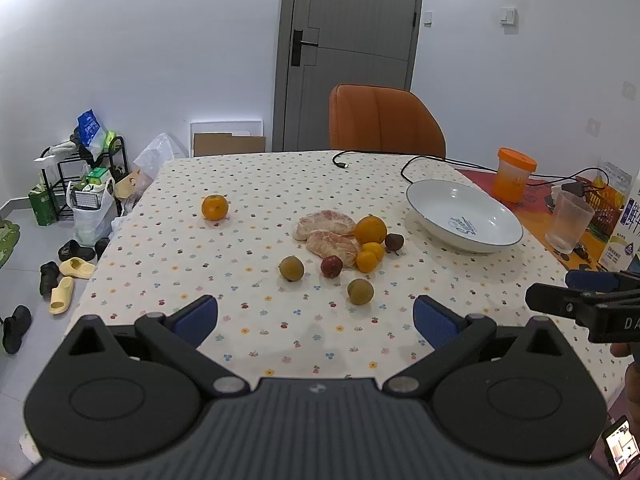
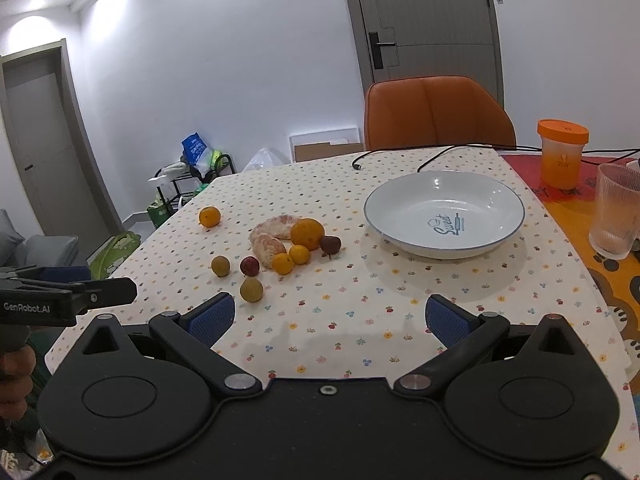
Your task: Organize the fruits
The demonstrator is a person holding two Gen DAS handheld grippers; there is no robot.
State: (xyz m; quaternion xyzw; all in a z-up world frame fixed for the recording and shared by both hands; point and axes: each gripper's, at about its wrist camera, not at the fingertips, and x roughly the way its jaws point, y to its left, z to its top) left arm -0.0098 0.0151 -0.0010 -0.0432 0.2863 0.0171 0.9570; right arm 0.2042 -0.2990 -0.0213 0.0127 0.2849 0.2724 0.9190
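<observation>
- Both grippers empty, jaws spread wide: left gripper [image 1: 316, 316] and right gripper [image 2: 330, 318] hang above the near edge of the desk [image 2: 400, 300], apart from any fruit. Prob. poised for a first pick.
- Nearest the left: green-brown round fruit [image 1: 360, 291], a 2nd one [image 1: 291, 268] just beyond, small dark-red fruit [image 1: 331, 266] between them and the pile.
- Main cluster mid-desk: two peeled pomelo segments [image 1: 325, 224], pinkish, membrane on; big orange [image 1: 371, 230] touching them; two small oranges [image 1: 370, 256] side by side in front; another dark-red fruit [image 1: 394, 241] w/ stem on the plate side.
- Lone orange [image 1: 215, 207] well apart, far left.
- White plate [image 2: 508, 196], blue rim, nothing in it, sits right of the cluster: likely the target, so right gripper is better placed to load it.
</observation>
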